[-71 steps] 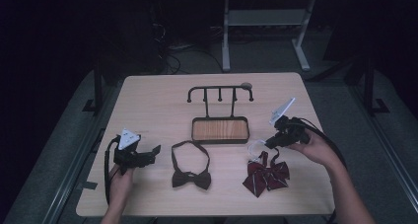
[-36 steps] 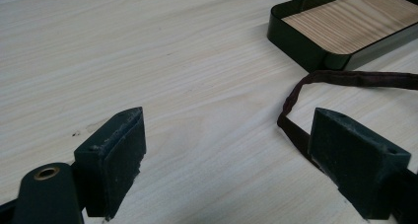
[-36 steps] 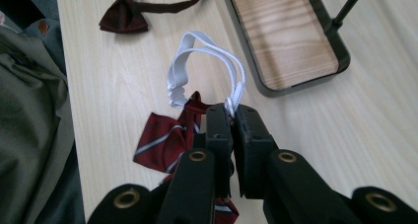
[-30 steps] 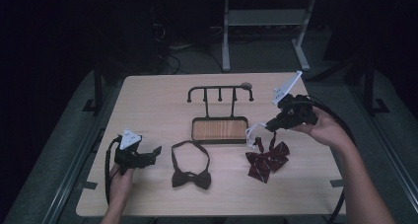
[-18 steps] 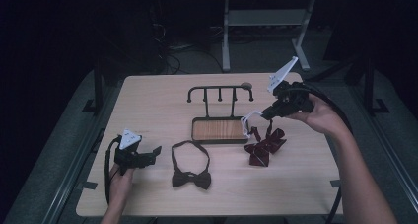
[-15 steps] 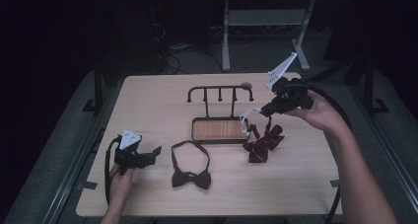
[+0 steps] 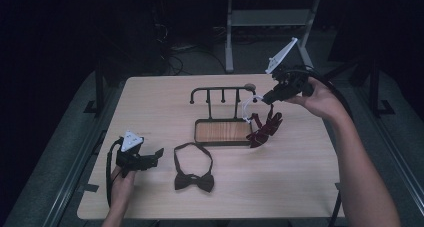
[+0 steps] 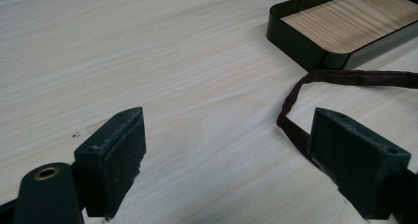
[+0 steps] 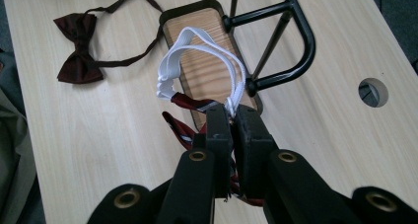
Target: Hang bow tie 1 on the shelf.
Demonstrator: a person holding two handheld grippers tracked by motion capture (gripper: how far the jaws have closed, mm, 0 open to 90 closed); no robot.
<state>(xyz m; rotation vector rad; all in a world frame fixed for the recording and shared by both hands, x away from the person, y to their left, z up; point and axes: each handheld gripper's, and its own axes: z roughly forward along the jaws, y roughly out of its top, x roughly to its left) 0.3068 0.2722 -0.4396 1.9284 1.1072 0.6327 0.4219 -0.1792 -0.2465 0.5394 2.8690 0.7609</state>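
Note:
A dark red striped bow tie hangs from its white elastic strap, just right of the black hook rack. My right gripper is shut on that strap, held up in the air by the rack's right end. In the right gripper view the jaws pinch the white strap, and the striped bow tie dangles below them. A brown bow tie lies flat near the front of the table. My left gripper rests to its left, open and with nothing between its jaws; the brown strap lies just ahead.
The rack stands on a black tray with a wooden floor at the table's centre. A round cable hole sits behind the rack. A metal stand is on the floor beyond the table.
My right gripper has risen and moved toward the rack's right end, lifting the striped bow tie off the table by its strap. The left gripper and the brown bow tie stayed put.

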